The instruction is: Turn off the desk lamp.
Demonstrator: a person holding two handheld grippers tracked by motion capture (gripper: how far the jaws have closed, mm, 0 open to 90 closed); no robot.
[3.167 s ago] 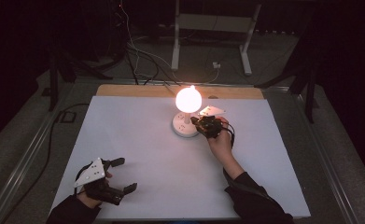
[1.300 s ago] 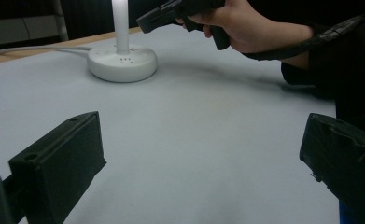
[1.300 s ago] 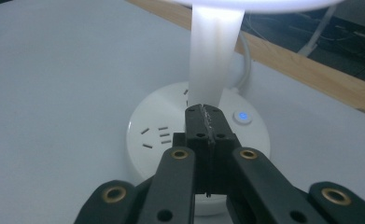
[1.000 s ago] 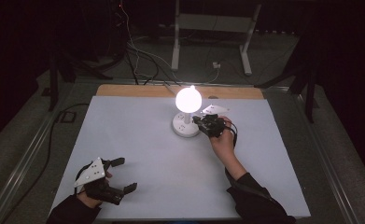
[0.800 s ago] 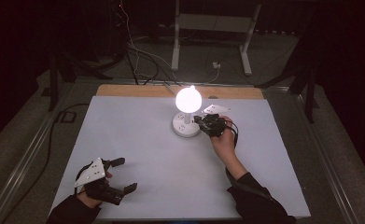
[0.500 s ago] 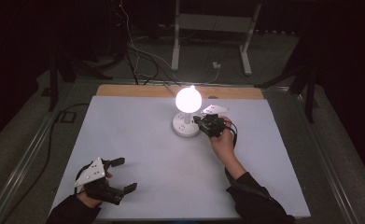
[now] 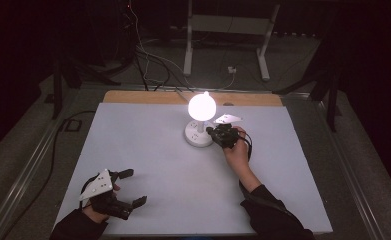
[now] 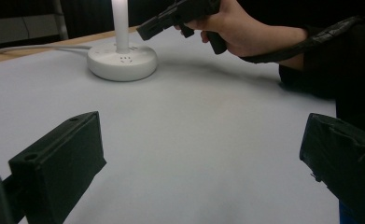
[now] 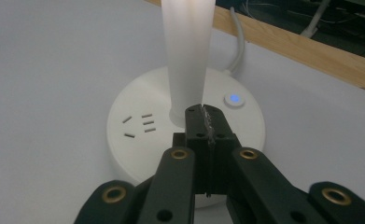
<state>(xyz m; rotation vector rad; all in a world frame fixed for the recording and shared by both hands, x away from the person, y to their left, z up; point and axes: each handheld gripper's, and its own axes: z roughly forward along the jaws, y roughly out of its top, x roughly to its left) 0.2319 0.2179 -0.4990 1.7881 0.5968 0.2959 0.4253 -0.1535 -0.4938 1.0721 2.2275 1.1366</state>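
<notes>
At the near left corner of the white table (image 7: 148,145), left gripper (image 7: 132,187) parked low with jaws wide apart and nothing between them; best left idle there, well clear of the work. From its own view, the same spread jaws over bare table, with the lamp base (image 8: 122,61) far ahead.

Toward the middle, at the far side near the wooden edge (image 7: 153,97), the lamp (image 7: 201,106), lit, upright on its round white base (image 7: 195,136).

Just right of it, right gripper (image 7: 212,132), jaws pressed together on nothing, tip poised over the base close beside the stem (image 9: 188,51); whether touching, hard to tell. Looks like a press on the touch button (image 9: 235,99), glowing blue a little to the right of the tip (image 9: 202,112) in the right gripper view.

To do it well:
- Keep the jaws together, as one blunt finger.
- Shift the tip sideways onto the blue dot before coming down.
- Press straight down, briefly and lightly; avoid a sideways shove that could slide the base or knock the stem.
- Steer clear of the socket slots (image 9: 140,124) and the cable (image 9: 238,28).
- Lift off cleanly and check the light.
</notes>
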